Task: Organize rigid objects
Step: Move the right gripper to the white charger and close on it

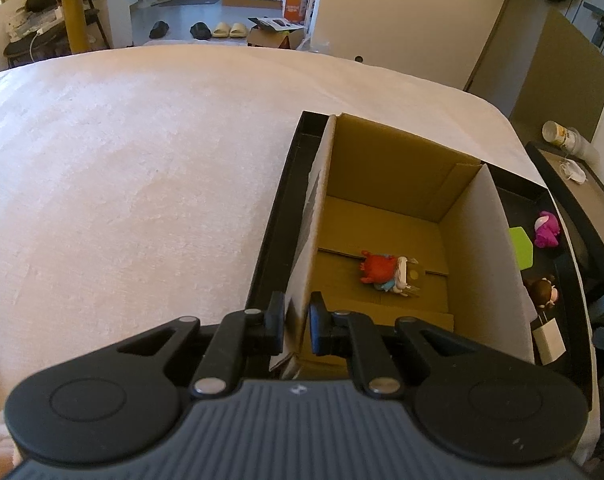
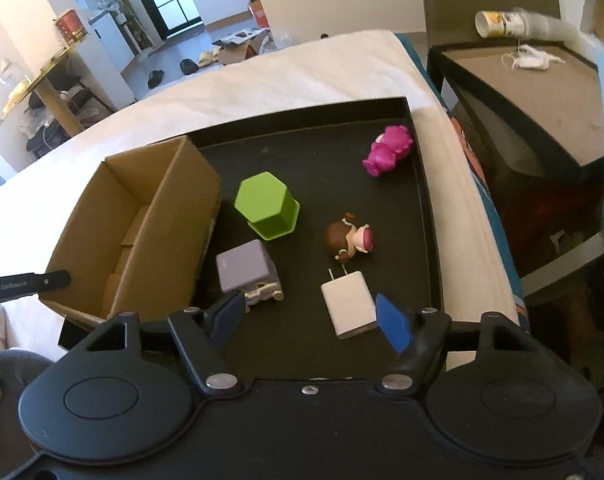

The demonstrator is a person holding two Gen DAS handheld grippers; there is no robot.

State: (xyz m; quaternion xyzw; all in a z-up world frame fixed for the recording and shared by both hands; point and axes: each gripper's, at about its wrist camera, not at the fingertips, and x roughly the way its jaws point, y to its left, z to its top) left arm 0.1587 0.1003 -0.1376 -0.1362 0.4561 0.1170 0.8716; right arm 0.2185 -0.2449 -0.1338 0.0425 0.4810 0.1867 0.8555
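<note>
no text is legible; small print on a black bar (image 2: 30, 282) is unreadable.

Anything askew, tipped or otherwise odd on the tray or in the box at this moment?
Minor things only. The green hexagonal cup stands upside down on the black tray. The brown-haired figurine and the pink toy lie on their sides. In the cardboard box, the red toy also lies toppled. Nothing spilled or broken.

In the left wrist view, the cardboard box's (image 1: 397, 200) right wall hides most of the green cup (image 1: 521, 246) and part of the brown-haired doll (image 1: 543, 290) at three o'clock. In the right wrist view, the paper cups (image 2: 509, 22) at one o'clock are blurred, and the left gripper (image 2: 26, 282) is cut off by the edge at nine o'clock.
</note>
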